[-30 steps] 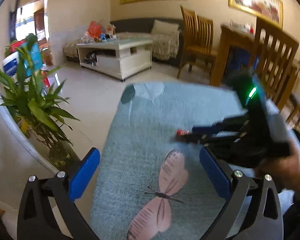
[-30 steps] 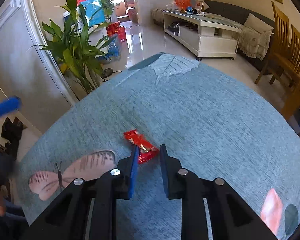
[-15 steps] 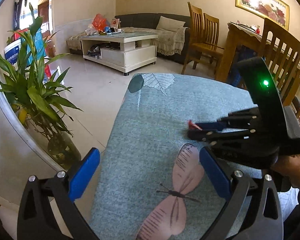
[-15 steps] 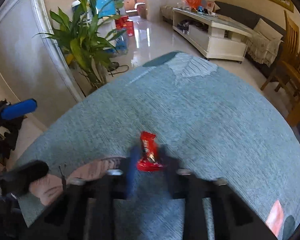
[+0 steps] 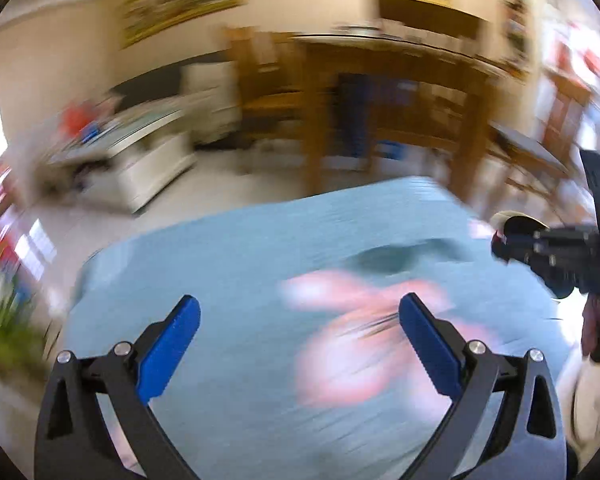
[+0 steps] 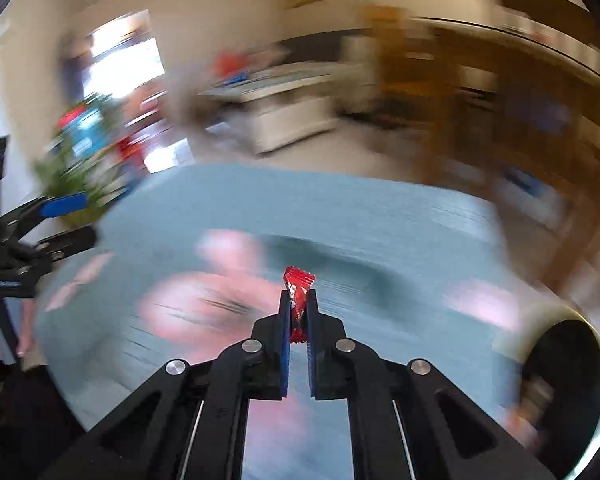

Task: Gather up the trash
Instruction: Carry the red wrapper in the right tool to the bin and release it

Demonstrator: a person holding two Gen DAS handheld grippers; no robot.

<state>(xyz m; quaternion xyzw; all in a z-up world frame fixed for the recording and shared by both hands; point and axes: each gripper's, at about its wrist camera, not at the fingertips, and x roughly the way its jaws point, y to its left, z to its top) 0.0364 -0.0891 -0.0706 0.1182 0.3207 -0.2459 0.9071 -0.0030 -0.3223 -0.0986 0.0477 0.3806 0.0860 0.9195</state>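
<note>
Red wrapper (image 6: 297,300) clamped upright, right hand-held gripper (image 6: 298,312) tips

Red wrapper pinched upright in the right claw

The red snack wrapper (image 6: 297,300) is small, shiny and crinkled, with a crimped top edge. It stands on end between the blue pads (image 6: 285,336) of the right claw (image 6: 298,304), its upper end poking above them, lifted clear of the blurred teal cloth (image 6: 380,224) below.

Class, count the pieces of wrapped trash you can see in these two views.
1: a small red crinkled snack wrapper, pinched upright in the shut right gripper above the teal rug. Motion blur may hide others.
</note>
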